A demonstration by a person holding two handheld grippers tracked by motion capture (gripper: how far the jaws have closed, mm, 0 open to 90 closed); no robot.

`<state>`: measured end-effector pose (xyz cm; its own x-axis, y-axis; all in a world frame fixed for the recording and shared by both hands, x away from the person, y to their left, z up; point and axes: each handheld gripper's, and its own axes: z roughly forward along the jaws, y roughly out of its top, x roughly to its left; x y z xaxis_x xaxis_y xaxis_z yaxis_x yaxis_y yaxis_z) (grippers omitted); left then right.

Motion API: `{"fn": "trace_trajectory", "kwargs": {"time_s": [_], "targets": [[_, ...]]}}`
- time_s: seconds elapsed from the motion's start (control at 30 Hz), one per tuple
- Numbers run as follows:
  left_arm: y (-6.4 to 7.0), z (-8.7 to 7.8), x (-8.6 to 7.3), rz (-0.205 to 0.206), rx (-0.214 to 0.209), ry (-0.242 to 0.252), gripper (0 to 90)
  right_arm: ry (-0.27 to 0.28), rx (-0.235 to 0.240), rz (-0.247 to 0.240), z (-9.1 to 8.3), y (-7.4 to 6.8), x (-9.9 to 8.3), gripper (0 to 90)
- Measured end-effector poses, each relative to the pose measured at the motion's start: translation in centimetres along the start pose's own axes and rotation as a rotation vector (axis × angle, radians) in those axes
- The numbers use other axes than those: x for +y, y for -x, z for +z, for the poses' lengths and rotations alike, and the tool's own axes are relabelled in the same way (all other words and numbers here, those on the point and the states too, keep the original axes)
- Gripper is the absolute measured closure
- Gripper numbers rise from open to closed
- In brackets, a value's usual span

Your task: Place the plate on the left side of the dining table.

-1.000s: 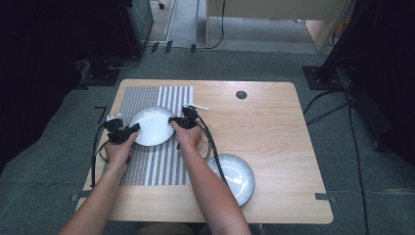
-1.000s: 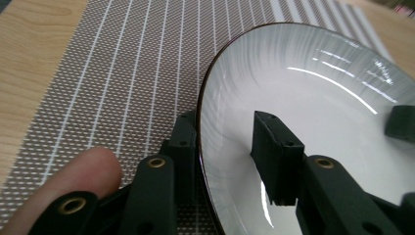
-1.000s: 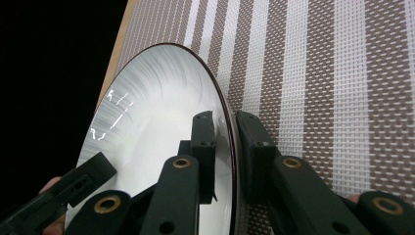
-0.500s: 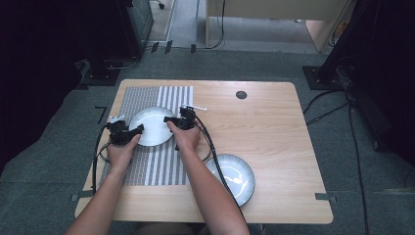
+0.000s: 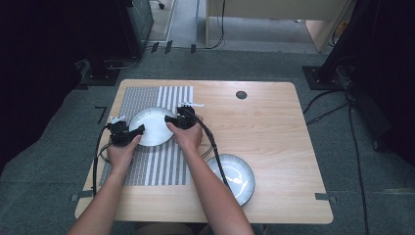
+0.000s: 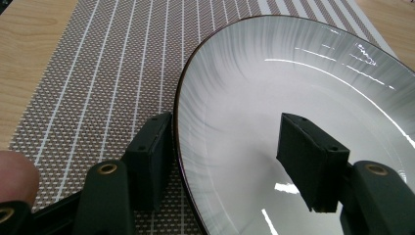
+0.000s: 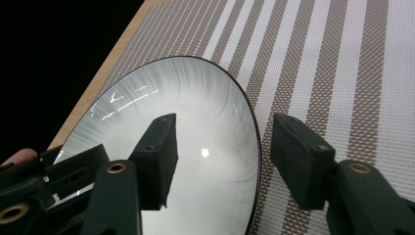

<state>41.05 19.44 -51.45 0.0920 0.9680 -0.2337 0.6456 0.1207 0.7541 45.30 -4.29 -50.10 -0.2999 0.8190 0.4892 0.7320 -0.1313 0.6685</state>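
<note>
Nearest me in the high view, a second grey plate sits on the bare wood of the table at its front right, partly under my right forearm and well apart from the work. Further in, my left gripper and right gripper flank the white plate, which lies on the striped placemat. In the left gripper view the jaws stand open and straddle the plate's rim: one jaw over the mat just outside the edge, the other over the plate's glossy inner face. The right gripper view shows the same on the opposite side, jaws apart with the dark-edged rim running between them (one jaw above the dish, one above the stripes). Whether any jaw pad actually touches the plate I can't quite tell from these angles. Beyond the grippers, a small white object lies at the mat's far right edge, and a dark round grommet sits in the tabletop further back
</note>
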Motion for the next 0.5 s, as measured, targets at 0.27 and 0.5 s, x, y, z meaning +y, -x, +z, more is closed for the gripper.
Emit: {"fn": "trace_trajectory", "kwargs": {"time_s": [0.27,0.5], "targets": [[0.0,-0.1,0.0,-0.003,0.000,0.003,39.7,0.022,0.012,-0.118,-2.6,-0.3,1.2,23.7],[0.0,-0.1,0.0,-0.002,-0.001,0.002,41.0,0.043,-0.125,-0.215,-4.4,-0.5,1.5,14.4]]}}
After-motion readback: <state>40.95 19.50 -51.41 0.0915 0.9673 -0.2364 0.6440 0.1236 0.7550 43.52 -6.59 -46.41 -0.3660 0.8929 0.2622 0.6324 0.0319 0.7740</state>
